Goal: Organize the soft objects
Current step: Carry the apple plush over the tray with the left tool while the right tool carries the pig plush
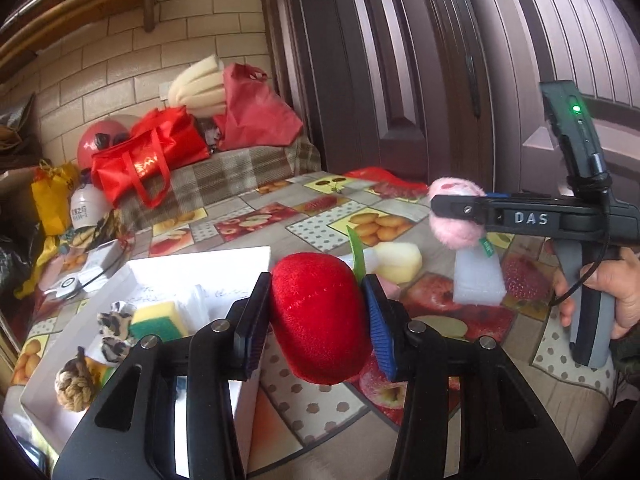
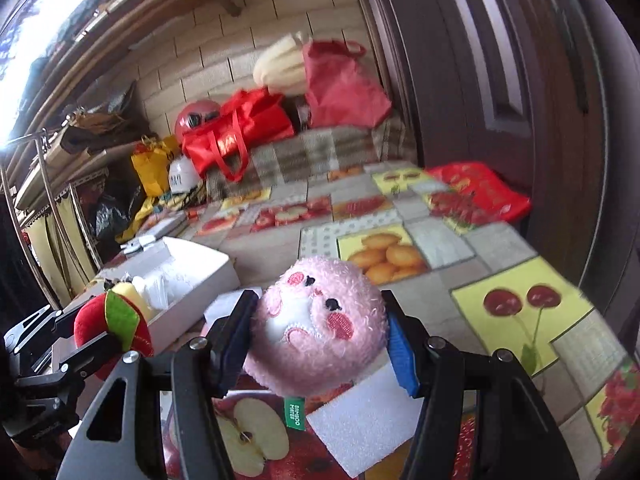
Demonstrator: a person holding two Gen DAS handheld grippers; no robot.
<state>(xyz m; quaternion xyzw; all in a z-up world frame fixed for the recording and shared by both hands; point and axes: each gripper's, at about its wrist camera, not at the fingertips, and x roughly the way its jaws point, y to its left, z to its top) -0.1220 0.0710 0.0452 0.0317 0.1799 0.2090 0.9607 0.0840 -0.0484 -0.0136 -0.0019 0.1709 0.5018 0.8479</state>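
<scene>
1. Left gripper (image 1: 318,312) was clamped on a red plush apple (image 1: 320,316), one pad on each flank, the toy held clear of the table. In the right wrist view the same apple (image 2: 114,334) sat at 9 o'clock, its green leaf turned toward that camera.
2. Right gripper (image 2: 320,336) was closed on a pink plush ball (image 2: 318,326) with a stitched face; it too hung above the fruit-print tablecloth (image 2: 516,300). From the left wrist view the ball (image 1: 456,216) showed at 3 o'clock.
3. White box (image 1: 200,268) lay at 9 o'clock of the apple, near it. Inside: a yellow-green sponge (image 1: 156,320), a leopard-print soft piece (image 1: 114,330), a rope knot (image 1: 76,384).
4. Handling, as judged: both toys looked light, stuffed and yielding, with pile that grips rather than slips. A hold across the widest part, as now, seemed sound; nothing fragile. A squeeze would dent them, likely harmlessly.
5. Left on the table: a white foam block (image 1: 478,280) below the pink ball, and a pale yellow soft piece (image 1: 398,262) beyond the apple at 1 o'clock.
6. Hard to make out: the apple hid part of the yellow piece, so its form was unclear. The box's near end was cut off behind the left gripper's frame. The ball's green tag (image 2: 294,412) was too small to read surely.
</scene>
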